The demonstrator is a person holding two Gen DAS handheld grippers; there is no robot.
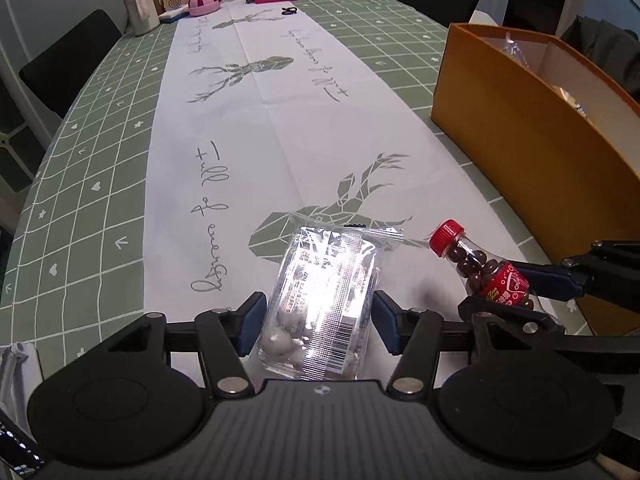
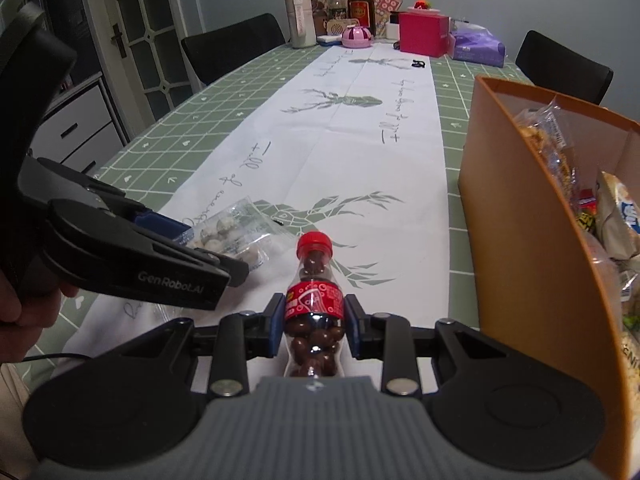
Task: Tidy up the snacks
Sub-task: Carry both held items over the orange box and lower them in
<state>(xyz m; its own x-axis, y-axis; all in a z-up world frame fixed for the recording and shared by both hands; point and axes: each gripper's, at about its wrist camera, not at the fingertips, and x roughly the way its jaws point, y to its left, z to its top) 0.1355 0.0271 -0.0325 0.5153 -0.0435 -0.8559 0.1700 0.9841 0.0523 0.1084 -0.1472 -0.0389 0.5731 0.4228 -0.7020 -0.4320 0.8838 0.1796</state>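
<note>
**Two snacks gripped, both yet to go into the box**

A long table with a green checked cloth and a white runner printed with deer. At the right stands a tall orange cardboard box (image 2: 516, 216), open at the top, already holding several wrapped snack packets (image 2: 560, 148).

The right gripper (image 2: 314, 320) pinches a small clear plastic bottle with a red cap and red label (image 2: 314, 296), filled with brown chocolate balls. Its blue pads press the bottle's labelled waist, and the bottle lies along the fingers, cap pointing away.

The left gripper (image 1: 318, 316) holds a clear and silver foil packet of pale round sweets (image 1: 324, 300), its blue pads against the packet's two edges.

Both snacks are just left of the box, outside it. No other loose snack shows on the runner, so these two look like the last ones left to put in.
</note>
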